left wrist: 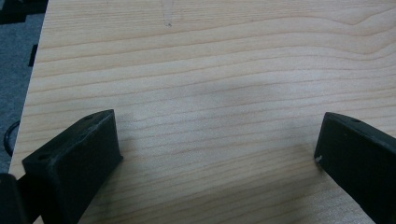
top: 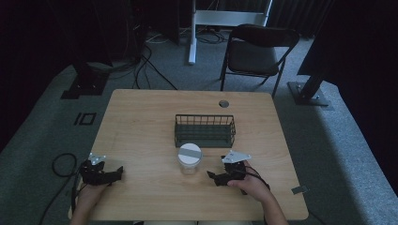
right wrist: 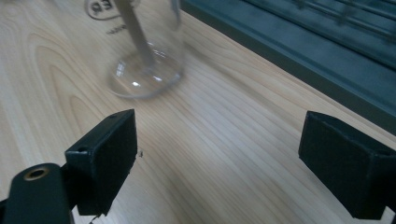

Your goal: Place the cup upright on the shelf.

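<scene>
A clear glass jar [top: 189,158] with a white lid stands upright on the wooden table [top: 141,122], just in front of a dark wire basket [top: 204,130]. My right gripper [top: 212,176] rests low on the table to the jar's right, open, jaws pointing left toward it. In the right gripper view the jar's base [right wrist: 144,70] is ahead and left, the basket's edge [right wrist: 299,51] ahead and right, with bare wood between the jaws [right wrist: 219,158]. My left gripper [top: 118,171] sits near the front left of the table, open over bare wood [left wrist: 219,154].
A folding chair [top: 256,51] and stand bases are on the carpet beyond the table. A cable hole [top: 224,103] marks the table's far edge. Cables lie on the floor at the left [top: 61,164].
</scene>
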Available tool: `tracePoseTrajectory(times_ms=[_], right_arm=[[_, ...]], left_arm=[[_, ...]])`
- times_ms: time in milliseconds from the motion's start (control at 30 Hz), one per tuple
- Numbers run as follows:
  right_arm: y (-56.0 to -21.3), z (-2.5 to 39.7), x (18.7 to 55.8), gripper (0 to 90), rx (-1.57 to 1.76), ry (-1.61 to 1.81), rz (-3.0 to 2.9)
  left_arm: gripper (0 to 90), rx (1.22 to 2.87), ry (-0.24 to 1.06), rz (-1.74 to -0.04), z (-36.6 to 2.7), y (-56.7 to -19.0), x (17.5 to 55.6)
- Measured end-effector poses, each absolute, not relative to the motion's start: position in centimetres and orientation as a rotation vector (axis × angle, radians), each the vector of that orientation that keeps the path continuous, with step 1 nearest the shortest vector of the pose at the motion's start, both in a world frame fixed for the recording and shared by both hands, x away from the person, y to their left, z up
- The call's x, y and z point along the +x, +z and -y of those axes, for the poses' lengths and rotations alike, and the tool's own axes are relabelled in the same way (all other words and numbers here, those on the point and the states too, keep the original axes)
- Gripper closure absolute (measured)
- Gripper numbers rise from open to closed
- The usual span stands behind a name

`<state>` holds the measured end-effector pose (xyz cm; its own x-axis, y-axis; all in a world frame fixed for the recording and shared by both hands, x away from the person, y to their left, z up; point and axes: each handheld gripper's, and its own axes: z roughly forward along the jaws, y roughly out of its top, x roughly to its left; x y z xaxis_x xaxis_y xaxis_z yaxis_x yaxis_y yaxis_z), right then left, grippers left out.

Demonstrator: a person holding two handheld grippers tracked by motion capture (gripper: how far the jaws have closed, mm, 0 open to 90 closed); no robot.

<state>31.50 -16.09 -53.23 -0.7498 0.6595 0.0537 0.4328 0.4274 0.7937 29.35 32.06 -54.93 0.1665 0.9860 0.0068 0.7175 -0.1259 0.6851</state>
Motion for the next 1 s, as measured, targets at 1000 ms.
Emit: tracePoseTrajectory(times_ms=[1000], right_arm=[[-53.2, 9.9, 31.7, 12.8, 0.799, 1.400, -2.415]], left_arm=[[0.2, 1.907, 0.644, -1.607, -32.1, -54.9, 29.3]])
